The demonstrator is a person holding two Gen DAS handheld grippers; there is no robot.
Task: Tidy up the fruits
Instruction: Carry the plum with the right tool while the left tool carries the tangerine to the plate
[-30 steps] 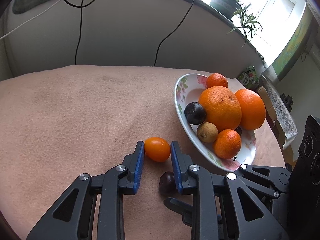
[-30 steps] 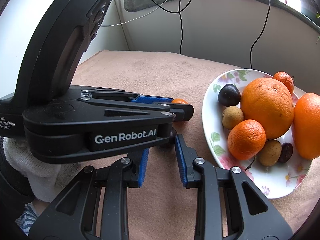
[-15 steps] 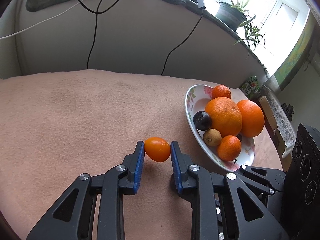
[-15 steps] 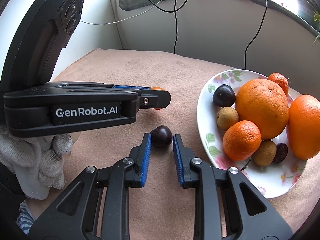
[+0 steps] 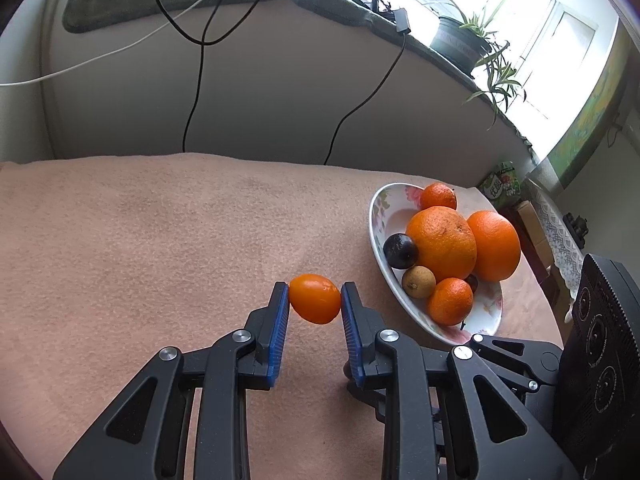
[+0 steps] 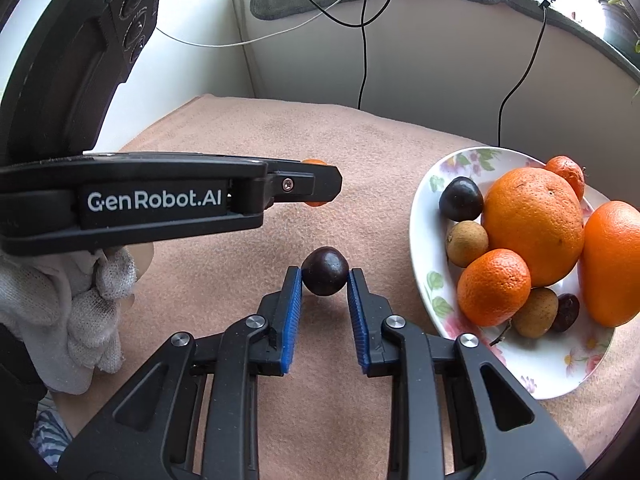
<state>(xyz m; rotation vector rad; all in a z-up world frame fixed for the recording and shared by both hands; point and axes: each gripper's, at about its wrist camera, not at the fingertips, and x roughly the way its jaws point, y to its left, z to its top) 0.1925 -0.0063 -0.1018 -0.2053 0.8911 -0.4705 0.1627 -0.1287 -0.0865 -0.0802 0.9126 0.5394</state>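
Observation:
My left gripper (image 5: 314, 300) is shut on a small orange kumquat (image 5: 315, 298) and holds it above the tan cloth. In the right wrist view the left gripper (image 6: 320, 186) crosses from the left, with a sliver of the kumquat (image 6: 314, 162) showing. My right gripper (image 6: 325, 276) is shut on a dark round plum (image 6: 325, 270), held between its blue pads. A flowered white plate (image 6: 424, 216) at the right holds oranges, tangerines, a dark plum (image 6: 461, 198) and brown longans. The plate (image 5: 380, 216) also shows in the left wrist view.
A tan cloth (image 5: 160, 240) covers the table. Behind it a low wall (image 5: 260, 92) has dangling cables and a sill with a potted plant (image 5: 460, 36). The right gripper's body (image 5: 600, 340) sits at the right edge of the left wrist view.
Both grippers have lifted with their fruit: the left raised the kumquat off the cloth. The right closed around the dark plum and picked it up. The plate looks farther away.

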